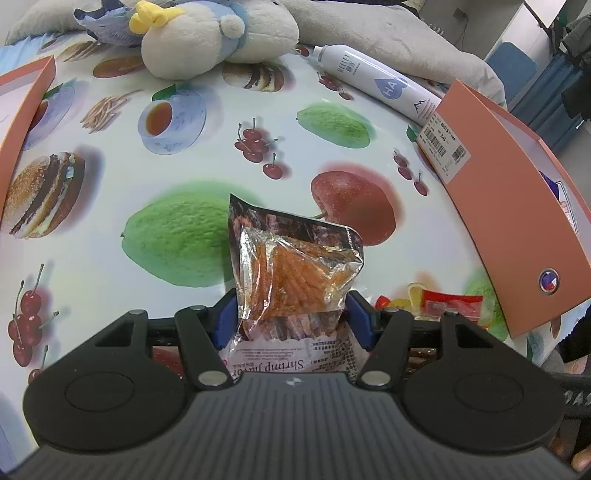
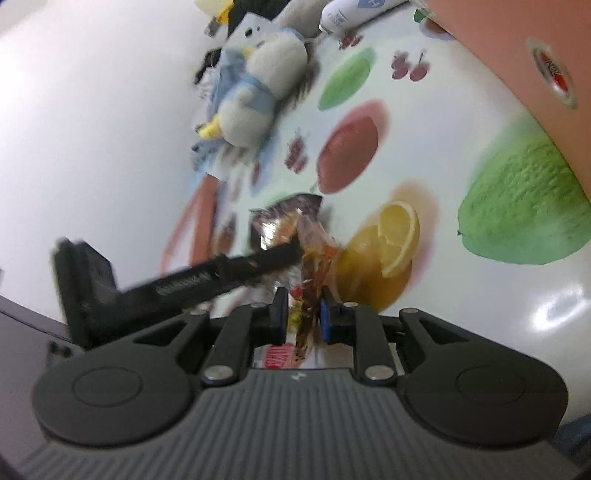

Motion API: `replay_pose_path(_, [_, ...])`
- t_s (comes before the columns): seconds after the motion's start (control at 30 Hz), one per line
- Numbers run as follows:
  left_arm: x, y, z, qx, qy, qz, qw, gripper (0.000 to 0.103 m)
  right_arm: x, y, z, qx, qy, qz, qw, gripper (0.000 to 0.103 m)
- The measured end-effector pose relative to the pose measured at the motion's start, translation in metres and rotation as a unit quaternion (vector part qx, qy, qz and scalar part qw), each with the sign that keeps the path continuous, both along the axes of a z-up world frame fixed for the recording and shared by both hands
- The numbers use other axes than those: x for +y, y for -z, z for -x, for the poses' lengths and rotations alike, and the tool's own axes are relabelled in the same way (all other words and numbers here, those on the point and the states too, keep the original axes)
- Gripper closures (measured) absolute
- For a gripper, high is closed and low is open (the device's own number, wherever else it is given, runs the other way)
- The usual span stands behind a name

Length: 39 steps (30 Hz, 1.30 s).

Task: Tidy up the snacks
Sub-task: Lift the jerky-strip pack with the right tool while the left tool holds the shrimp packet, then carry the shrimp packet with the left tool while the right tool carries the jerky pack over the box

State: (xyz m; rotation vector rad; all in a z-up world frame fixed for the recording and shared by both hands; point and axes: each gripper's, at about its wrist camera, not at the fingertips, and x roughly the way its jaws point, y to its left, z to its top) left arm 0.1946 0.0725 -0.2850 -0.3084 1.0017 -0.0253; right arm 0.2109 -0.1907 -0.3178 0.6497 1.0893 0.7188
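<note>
My left gripper (image 1: 291, 317) is shut on a clear shrimp-flavour snack bag (image 1: 295, 273) with orange sticks inside, held just above the fruit-print tablecloth (image 1: 207, 147). My right gripper (image 2: 303, 314) is shut on a thin clear snack packet (image 2: 310, 258), held edge-on; the view is tilted and blurred. The left gripper's arm and its bag (image 2: 284, 225) show beyond it. An orange box (image 1: 517, 206) stands open at the right, its wall also in the right wrist view (image 2: 509, 48). A red snack packet (image 1: 450, 301) lies beside it.
A plush penguin (image 1: 207, 33) and a white spray can (image 1: 376, 79) lie at the far side. An orange box lid (image 1: 22, 110) sits at the left edge. A grey cushion (image 1: 388, 33) lies behind.
</note>
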Motion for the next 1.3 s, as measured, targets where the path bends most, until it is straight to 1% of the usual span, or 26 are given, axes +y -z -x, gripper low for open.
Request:
replay_pose_path(0.17, [0.000,0.000,0.000,-0.002,0.002,-0.003,1.0000,0.037,0.006,0.002,0.003,-0.005,0.001,0.027,1.000,0.084])
replay_pose_path(0.2, [-0.001,0.000,0.001,-0.002,0.002,-0.005,1.0000,0.037,0.007,0.002,0.004,-0.008,0.003,0.032,0.999,0.089])
replay_pose_path(0.23, [-0.001,0.000,0.001,-0.003,0.001,-0.006,1.0000,0.038,0.008,0.000,0.004,-0.011,0.005,0.043,0.999,0.090])
replay_pose_path(0.37, [-0.002,-0.002,0.001,-0.001,0.001,-0.007,1.0000,0.042,0.008,-0.012,0.007,-0.049,0.009,0.090,0.995,0.092])
replay_pose_path(0.5, [-0.003,-0.006,0.002,0.001,-0.001,-0.005,1.0000,0.045,0.014,-0.033,0.009,-0.103,0.011,0.166,0.981,0.092])
replay_pose_path(0.53, [-0.003,-0.007,0.003,0.002,-0.002,-0.005,1.0000,0.047,0.015,-0.036,0.009,-0.112,0.012,0.178,0.978,0.092])
replay_pose_path(0.7, [-0.005,-0.013,0.008,0.003,-0.005,-0.002,1.0000,0.050,0.015,-0.047,0.010,-0.140,0.014,0.217,0.966,0.092])
replay_pose_path(0.83, [-0.006,-0.020,0.012,-0.001,-0.011,0.005,0.9999,0.052,0.012,-0.055,0.012,-0.150,0.014,0.231,0.961,0.092])
replay_pose_path(0.93, [-0.007,-0.029,0.014,-0.009,-0.012,0.008,0.9999,0.053,0.013,-0.062,0.013,-0.164,0.015,0.249,0.954,0.092])
replay_pose_path(1.07, [-0.010,-0.043,0.014,-0.022,-0.012,0.013,0.9996,0.053,0.010,-0.074,0.010,-0.174,0.023,0.253,0.951,0.092])
replay_pose_path(1.2, [-0.013,-0.063,0.011,-0.039,-0.011,0.023,0.9989,0.053,0.007,-0.091,0.005,-0.191,0.028,0.258,0.946,0.092])
replay_pose_path(1.3, [-0.019,-0.084,0.006,-0.058,-0.004,0.021,0.9981,0.053,0.004,-0.107,0.001,-0.207,0.032,0.262,0.942,0.092])
